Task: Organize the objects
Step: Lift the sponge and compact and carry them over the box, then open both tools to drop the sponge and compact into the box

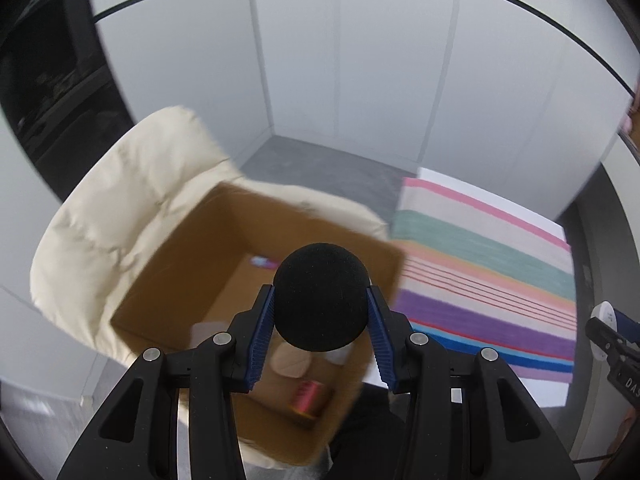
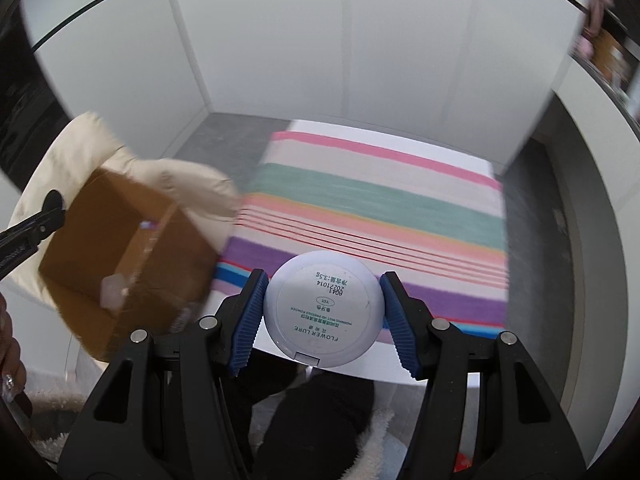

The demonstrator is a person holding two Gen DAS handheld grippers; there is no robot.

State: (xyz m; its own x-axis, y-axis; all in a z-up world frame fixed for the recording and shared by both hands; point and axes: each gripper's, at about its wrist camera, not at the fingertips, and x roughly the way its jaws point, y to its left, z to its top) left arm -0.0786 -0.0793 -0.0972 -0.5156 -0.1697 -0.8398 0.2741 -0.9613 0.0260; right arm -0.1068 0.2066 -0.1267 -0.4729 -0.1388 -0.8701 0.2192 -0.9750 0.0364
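Observation:
My left gripper point(image 1: 321, 312) is shut on a black foam ball point(image 1: 321, 296), which hangs over an open cardboard box point(image 1: 192, 264). Inside the box lie a pink spool point(image 1: 308, 396), a pale round item point(image 1: 290, 362) and a small colourful piece point(image 1: 262, 261). My right gripper point(image 2: 322, 312) is shut on a round white compact point(image 2: 322, 308) with printed text, above the near edge of a striped cloth point(image 2: 380, 208). In the right wrist view the same box point(image 2: 120, 248) sits to the left, with the left gripper's tip point(image 2: 48, 216) at its far-left rim.
The box rests on a cream cushioned chair point(image 1: 104, 224). The striped cloth point(image 1: 488, 264) covers a white table point(image 2: 460, 152) to the right. White wall panels point(image 1: 360, 60) stand behind. A person's dark-clad legs point(image 2: 316, 420) show below the table edge.

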